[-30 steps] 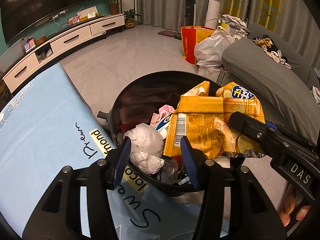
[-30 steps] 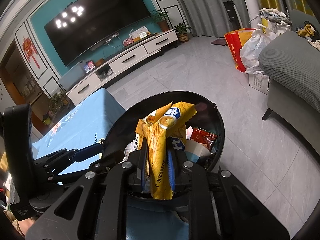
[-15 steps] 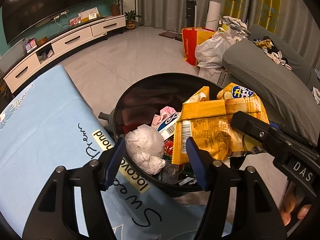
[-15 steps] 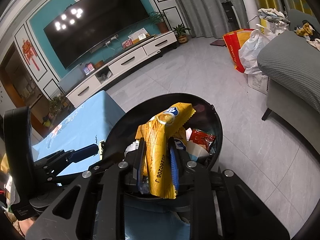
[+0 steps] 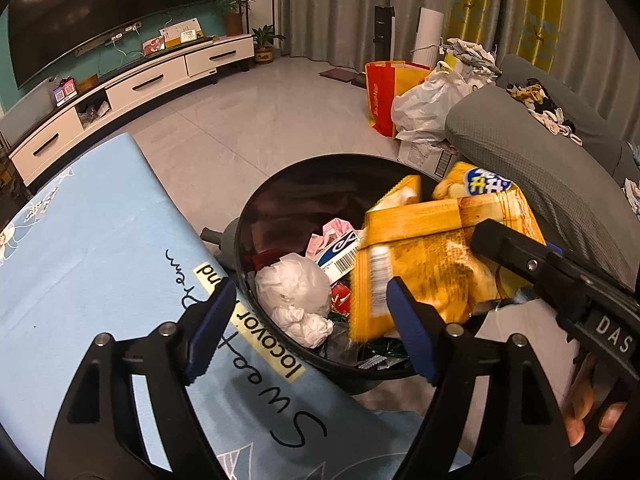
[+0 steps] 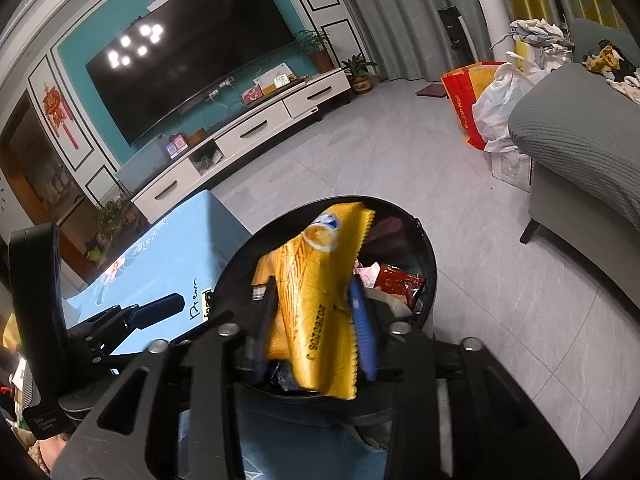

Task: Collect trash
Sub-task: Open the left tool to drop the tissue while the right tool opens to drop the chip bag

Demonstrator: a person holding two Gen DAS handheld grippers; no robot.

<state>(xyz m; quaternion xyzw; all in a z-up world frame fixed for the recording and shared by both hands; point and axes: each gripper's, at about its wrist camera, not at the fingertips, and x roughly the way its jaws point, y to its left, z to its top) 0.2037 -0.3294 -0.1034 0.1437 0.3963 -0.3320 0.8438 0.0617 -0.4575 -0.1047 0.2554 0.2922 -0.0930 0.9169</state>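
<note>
Both my grippers opening over bin: right gripper releasing yellow wrapper between its fingers; left gripper spread, empty, tissue wad ahead.

— Left gripper?
— Tilted steeply downward, blue pads wide apart and opening, nothing pressed between them.
— Right gripper?
— Angled down less sharply, jaws opening, one blue pad sharp, the other blurred; a thing between them, grip loosening, pads no longer squeezing.
— Any hand visible?
— Fingertips under the right gripper's body, seen from the left wrist.
</note>
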